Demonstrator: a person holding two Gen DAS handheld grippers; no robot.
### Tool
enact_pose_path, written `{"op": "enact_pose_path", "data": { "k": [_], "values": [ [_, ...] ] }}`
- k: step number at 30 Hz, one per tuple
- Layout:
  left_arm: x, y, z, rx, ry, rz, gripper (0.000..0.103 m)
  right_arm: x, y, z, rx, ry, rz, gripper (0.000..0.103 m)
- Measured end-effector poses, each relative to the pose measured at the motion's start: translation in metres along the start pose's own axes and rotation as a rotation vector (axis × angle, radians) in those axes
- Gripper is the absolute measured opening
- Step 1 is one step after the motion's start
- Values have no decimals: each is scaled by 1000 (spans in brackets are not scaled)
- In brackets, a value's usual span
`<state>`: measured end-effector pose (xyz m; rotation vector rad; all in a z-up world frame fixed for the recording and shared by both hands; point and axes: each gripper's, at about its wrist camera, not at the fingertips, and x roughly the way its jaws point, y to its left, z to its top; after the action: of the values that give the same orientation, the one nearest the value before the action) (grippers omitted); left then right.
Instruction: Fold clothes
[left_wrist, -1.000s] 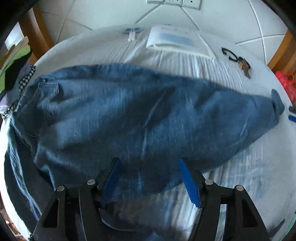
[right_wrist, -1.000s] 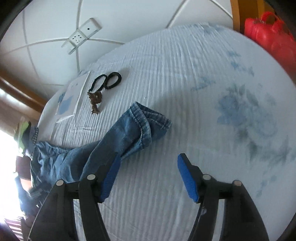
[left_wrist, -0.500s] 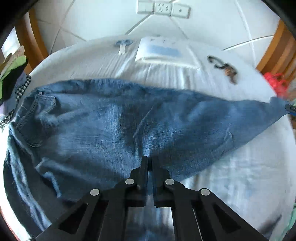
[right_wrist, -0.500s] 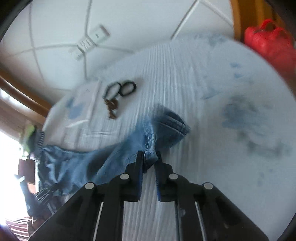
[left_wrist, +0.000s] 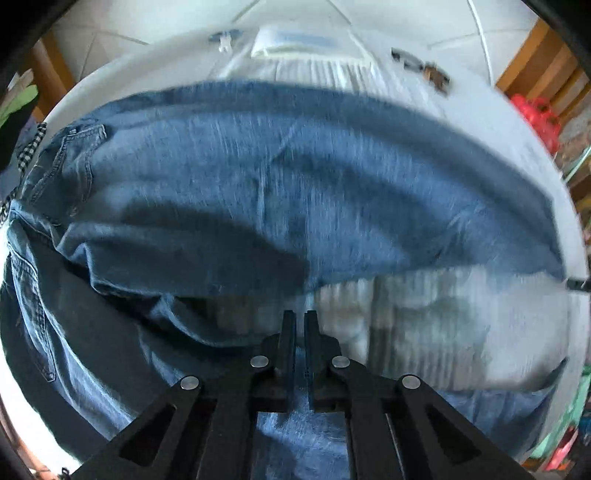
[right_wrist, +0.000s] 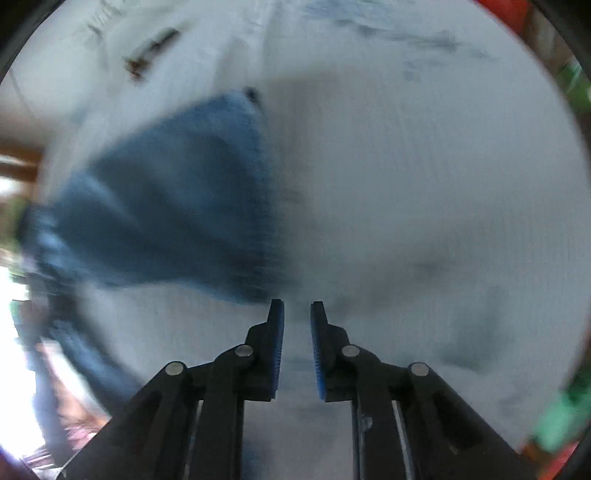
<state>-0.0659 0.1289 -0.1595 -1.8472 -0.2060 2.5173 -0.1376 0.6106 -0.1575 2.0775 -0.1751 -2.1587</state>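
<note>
A pair of blue jeans (left_wrist: 295, 184) lies spread across the white bed sheet (left_wrist: 443, 314), waistband to the left. My left gripper (left_wrist: 299, 314) is shut on the jeans' near edge, which is raised off the sheet, and denim shows under the fingers. In the blurred right wrist view the jeans' leg (right_wrist: 166, 203) stretches taut to the left fingertip. My right gripper (right_wrist: 297, 306) holds the hem's corner at its tips, its jaws opening slightly with a narrow gap. The sheet (right_wrist: 406, 184) fills the right of that view.
At the far side of the bed lie a bunch of keys (left_wrist: 421, 68), a white packet (left_wrist: 295, 40) and a small blue item (left_wrist: 223, 37). A red bag (left_wrist: 535, 114) stands at the right, piled clothes (left_wrist: 18, 110) at the left.
Both grippers went from open to shut. The left closed on the jeans' near edge and raised it. The right closed at the leg's hem and swept sideways, pulling the leg out.
</note>
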Motion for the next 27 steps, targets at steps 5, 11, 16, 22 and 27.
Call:
{"op": "enact_pose_path", "data": {
  "k": [5, 11, 16, 22, 27],
  "values": [
    [-12, 5, 26, -39, -95, -23, 14, -39, -1, 28, -2, -185, 93, 17],
    [25, 5, 47, -65, -75, 45, 18, -6, 43, 81, -88, -237, 77, 65],
    [33, -2, 38, -48, -70, 68, 27, 25, 72, 103, -238, -187, -32, 58],
    [33, -7, 29, 7, -40, 95, 35, 21, 75, 117, -323, -251, -250, 20],
    [-5, 26, 12, -18, -71, 94, 54, -3, 63, 105, -244, -299, -126, 33]
  ]
}}
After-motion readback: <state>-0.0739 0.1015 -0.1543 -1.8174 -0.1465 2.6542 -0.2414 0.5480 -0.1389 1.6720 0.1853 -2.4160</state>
